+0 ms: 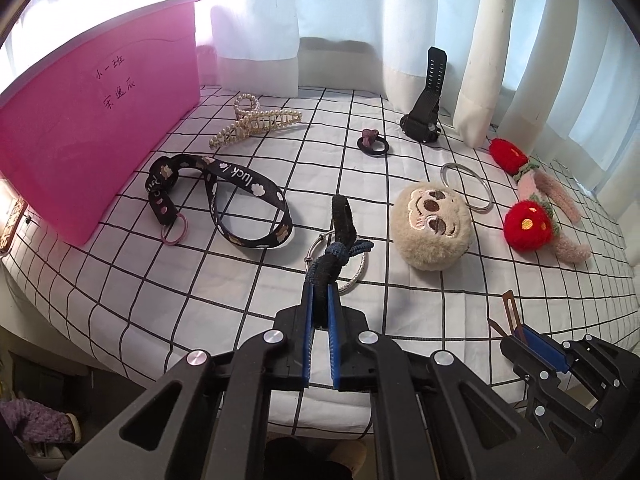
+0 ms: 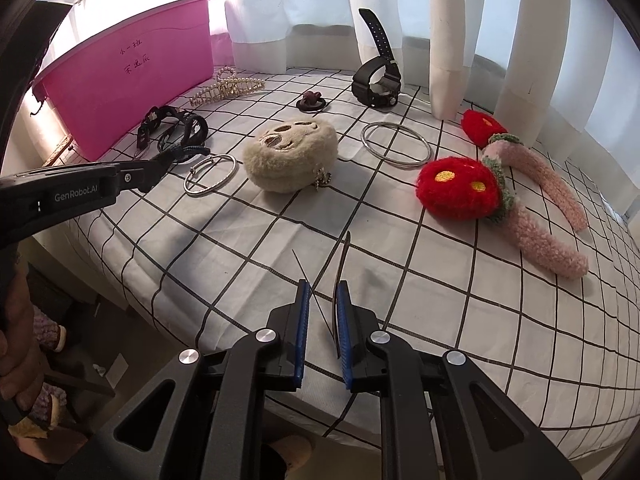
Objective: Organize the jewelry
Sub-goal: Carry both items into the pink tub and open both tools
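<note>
My left gripper (image 1: 320,294) is shut on a dark blue-black fabric hair tie (image 1: 336,256) and holds it above a silver bangle (image 1: 352,276) on the checked cloth. In the right wrist view the left gripper (image 2: 160,168) shows at the left, over the bangle (image 2: 211,174). My right gripper (image 2: 322,292) is shut on a thin brown hair clip (image 2: 343,264) near the table's front edge; it also shows in the left wrist view (image 1: 514,326). The pink bin (image 1: 96,120) stands at the back left.
On the checked cloth (image 2: 400,280) lie a pearl hair claw (image 1: 252,122), a black lanyard (image 1: 240,204), a beige plush face (image 1: 430,228), a large silver ring (image 2: 396,144), a black watch (image 2: 376,80), a small dark hair tie (image 1: 372,142) and a red-flower headband (image 2: 500,192). Curtains hang behind.
</note>
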Tool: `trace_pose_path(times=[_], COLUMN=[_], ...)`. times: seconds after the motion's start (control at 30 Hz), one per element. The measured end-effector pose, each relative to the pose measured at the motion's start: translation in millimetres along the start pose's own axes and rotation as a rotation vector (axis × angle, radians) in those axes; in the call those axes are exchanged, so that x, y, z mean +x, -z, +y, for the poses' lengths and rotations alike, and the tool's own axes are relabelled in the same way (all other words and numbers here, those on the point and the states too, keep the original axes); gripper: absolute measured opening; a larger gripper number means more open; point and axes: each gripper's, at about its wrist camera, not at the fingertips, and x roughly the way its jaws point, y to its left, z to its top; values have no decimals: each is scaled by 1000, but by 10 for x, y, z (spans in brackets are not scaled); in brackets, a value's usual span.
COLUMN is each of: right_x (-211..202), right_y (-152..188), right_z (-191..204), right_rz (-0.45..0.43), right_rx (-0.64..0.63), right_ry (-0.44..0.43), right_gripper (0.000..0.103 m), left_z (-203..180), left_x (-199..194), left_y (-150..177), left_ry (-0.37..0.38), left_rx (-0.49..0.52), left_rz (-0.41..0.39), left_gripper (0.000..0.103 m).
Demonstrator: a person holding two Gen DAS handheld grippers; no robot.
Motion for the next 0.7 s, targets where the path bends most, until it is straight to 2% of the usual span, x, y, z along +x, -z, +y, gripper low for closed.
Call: trace_pose_path(times=[0.17,0.33,0.57,0.7], right_x=[-195,-473,-860,-969], right_y=[-188,-512,-1222,-1719], right_z=[-9,16,228,491], right_rz=[-34,-96,-230,-295], right_rx=[-10,-34,-97,-120], right_ry=[2,-17,-81,-162], right_gripper=[13,14,14,14], left_z=[6,58,364,757], left_x=[-203,-560,-1151,-1434], left_y=[-92,-295,-679,-950], left_ry=[6,3,-43,-94], left_rx=[-7,-21,-83,-141], left_rz=[-22,-79,-186,-239], left_gripper=[7,7,7,7])
